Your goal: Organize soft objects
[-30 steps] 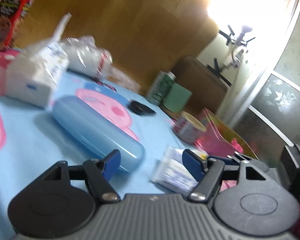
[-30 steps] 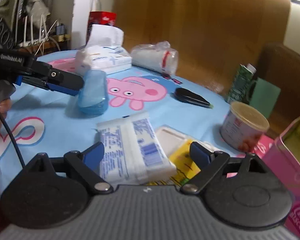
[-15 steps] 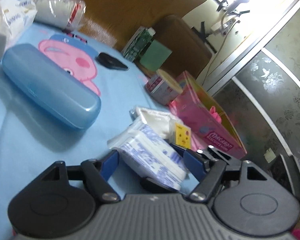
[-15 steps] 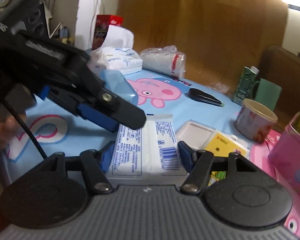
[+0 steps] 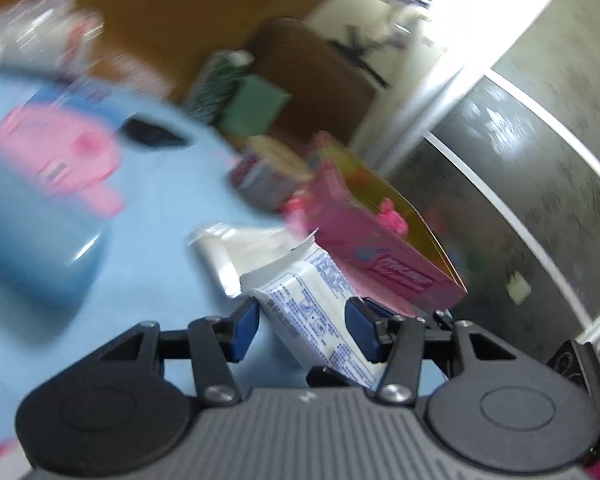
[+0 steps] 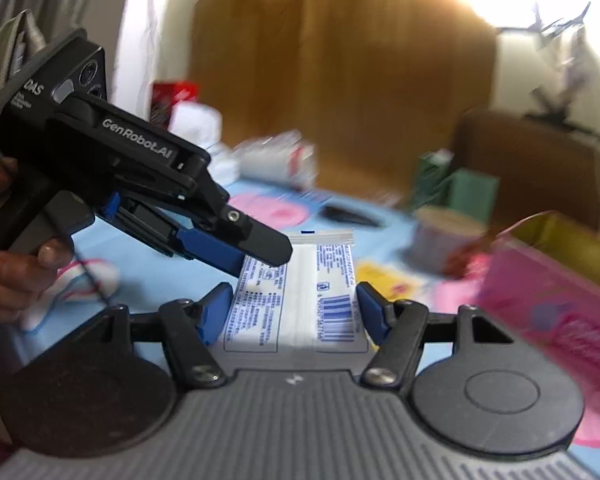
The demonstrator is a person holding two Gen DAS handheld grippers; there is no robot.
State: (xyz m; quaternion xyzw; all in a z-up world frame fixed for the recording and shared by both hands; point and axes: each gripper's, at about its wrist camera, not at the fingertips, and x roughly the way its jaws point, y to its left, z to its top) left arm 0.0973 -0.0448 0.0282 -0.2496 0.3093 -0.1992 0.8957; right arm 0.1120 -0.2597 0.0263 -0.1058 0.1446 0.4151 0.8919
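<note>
A soft white pack of tissues (image 6: 296, 292), printed with blue text and a barcode, sits low in the middle of both views, above the light-blue tablecloth (image 5: 152, 264) with its pink cartoon pig; both tongs hold it at once. The right gripper (image 6: 294, 310) has its blue pads against the pack's two long sides, jaws having just been closing onto it; the left gripper (image 6: 236, 256) comes in from the left in a person's hand (image 6: 12, 272), its jaws also just closed, pinching the pack's left edge so that the pack sits tilted in the left wrist view (image 5: 320, 320).

Round about, much is blurred: a smooth, rounded blue hard case (image 5: 32, 248) lies to the left; a flat black oval thing (image 5: 148, 136) rests beyond the pig; a short round tin (image 5: 268, 176) with a pale lid stands just beside an open pink box (image 5: 372, 252) with a yellow-green inside, close to the right of the pack. A flat white packet (image 5: 236, 248) and a yellow card (image 6: 384, 280) lie just behind the pack; further back sit a crinkly clear plastic bag (image 6: 276, 160), a white tissue block (image 6: 196, 128) and a green carton (image 6: 432, 172) before a brown wooden wall.
</note>
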